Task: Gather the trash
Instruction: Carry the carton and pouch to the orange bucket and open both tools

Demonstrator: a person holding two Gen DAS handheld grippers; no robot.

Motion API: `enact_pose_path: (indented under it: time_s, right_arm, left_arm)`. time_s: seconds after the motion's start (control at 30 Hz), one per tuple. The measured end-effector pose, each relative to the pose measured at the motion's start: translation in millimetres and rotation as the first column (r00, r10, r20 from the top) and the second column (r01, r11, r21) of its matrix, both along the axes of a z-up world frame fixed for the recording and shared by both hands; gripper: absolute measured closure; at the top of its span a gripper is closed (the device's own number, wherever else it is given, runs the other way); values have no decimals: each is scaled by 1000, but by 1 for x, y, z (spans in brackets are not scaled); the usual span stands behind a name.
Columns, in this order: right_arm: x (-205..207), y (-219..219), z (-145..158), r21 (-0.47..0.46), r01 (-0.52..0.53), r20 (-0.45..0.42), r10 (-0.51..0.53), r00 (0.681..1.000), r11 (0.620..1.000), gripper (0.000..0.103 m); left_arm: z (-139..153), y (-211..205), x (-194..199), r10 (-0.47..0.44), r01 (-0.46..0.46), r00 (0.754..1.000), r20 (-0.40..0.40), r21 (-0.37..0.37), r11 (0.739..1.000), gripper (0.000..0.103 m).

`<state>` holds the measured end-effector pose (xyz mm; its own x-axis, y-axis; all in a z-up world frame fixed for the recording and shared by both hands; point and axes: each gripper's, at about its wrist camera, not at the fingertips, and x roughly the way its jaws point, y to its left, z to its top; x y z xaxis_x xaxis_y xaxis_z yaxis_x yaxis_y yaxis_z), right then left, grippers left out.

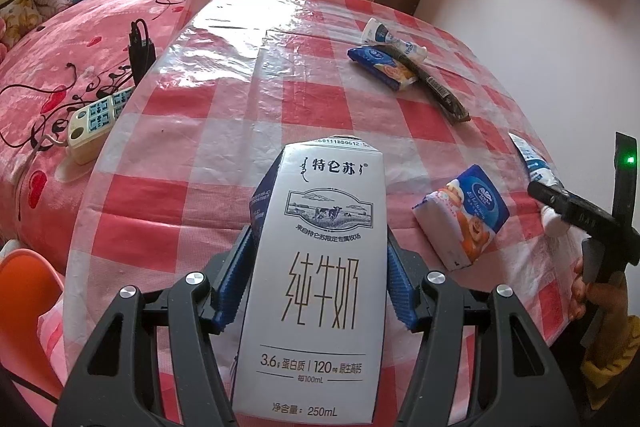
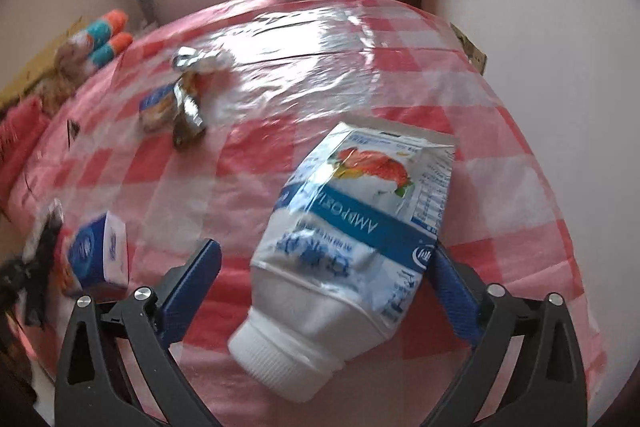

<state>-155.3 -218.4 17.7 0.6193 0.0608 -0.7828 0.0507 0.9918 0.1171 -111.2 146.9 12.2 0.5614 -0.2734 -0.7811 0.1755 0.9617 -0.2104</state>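
Note:
My left gripper is shut on a white milk carton, which stands upright between the blue pads above the checked table. In the right wrist view, my right gripper is open wide around a crumpled white and blue yogurt pouch with its cap toward the camera. The left pad is well clear of the pouch, and the right pad sits at its edge. The left wrist view shows this pouch at the table's right side, beside one of the right gripper's black fingers.
A blue tissue pack lies near the right edge. At the far side lie another tissue pack, a dark wrapper and a second pouch. A bed with a power strip borders the left, and an orange chair stands low left.

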Motion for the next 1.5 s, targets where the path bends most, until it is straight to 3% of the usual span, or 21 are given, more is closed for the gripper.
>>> enact_pose_path:
  time_s: [0.03, 0.1, 0.13, 0.37, 0.63, 0.93, 1.17, 1.5]
  right_arm:
    - [1, 2, 0, 0, -9, 3, 9, 1000, 1000, 14]
    - [-1, 4, 2, -17, -18, 16, 18, 1000, 1000, 35]
    - [-1, 5, 2, -16, -25, 18, 26, 1000, 1000, 36]
    - [-3, 8, 5, 21, -51, 23, 51, 998, 998, 42]
    - [-9, 26, 28, 18, -102, 88, 100, 991, 995, 43]
    - [-10, 84, 60, 31, -273, 149, 265, 953, 962, 43]
    - [-9, 160, 76, 36, -472, 166, 461, 872, 881, 43]
    - [-22, 291, 72, 1, -743, 145, 735, 662, 669, 43]
  left_arm:
    - [0, 0, 0, 1, -1, 1000, 1, -1, 1000, 42]
    - [0, 0, -1, 1, -1, 1000, 0, -6, 1000, 42]
    - [0, 1, -1, 2, -2, 1000, 1, -9, 1000, 42]
    - [0, 4, -2, 4, -5, 1000, -5, -51, 999, 42]
    - [1, 14, -4, 18, -19, 1000, -9, -139, 990, 42]
    - [20, 39, -13, 82, -72, 995, 51, -167, 983, 42]
    - [34, 78, -28, 177, -159, 980, 95, -174, 972, 42]
    - [44, 160, -69, 362, -317, 921, 144, -262, 911, 42]
